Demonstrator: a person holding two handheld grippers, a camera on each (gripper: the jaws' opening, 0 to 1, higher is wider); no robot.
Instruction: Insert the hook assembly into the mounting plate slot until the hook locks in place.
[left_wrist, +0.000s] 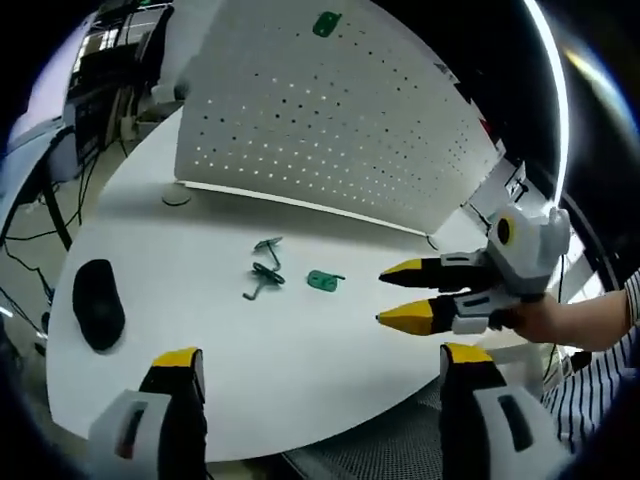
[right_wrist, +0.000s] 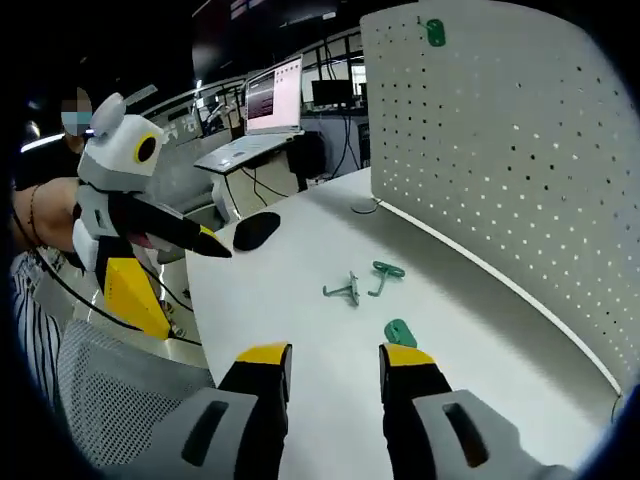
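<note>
An upright white pegboard (left_wrist: 330, 120) (right_wrist: 500, 150) stands on the white table (left_wrist: 200, 380), with a small green mounting plate (left_wrist: 326, 23) (right_wrist: 435, 32) fixed near its top. On the table lie two green wire hooks (left_wrist: 268, 245) (left_wrist: 262, 280) (right_wrist: 345, 291) (right_wrist: 385, 272) and a small green plate piece (left_wrist: 324, 281) (right_wrist: 399, 331). My left gripper (left_wrist: 322, 362) (right_wrist: 185, 285) is open above the near table edge and holds nothing. My right gripper (right_wrist: 333, 357) (left_wrist: 383, 295) is open just short of the green piece, which lies by its right finger (right_wrist: 405, 360).
A black mouse (left_wrist: 98, 303) (right_wrist: 256, 230) rests on the table's far end. A round disc (left_wrist: 176, 195) lies by the pegboard's foot. Desks with a lit screen (right_wrist: 272, 95) stand beyond. A mesh chair (right_wrist: 100, 400) and a person's striped sleeve (left_wrist: 600, 370) are close by.
</note>
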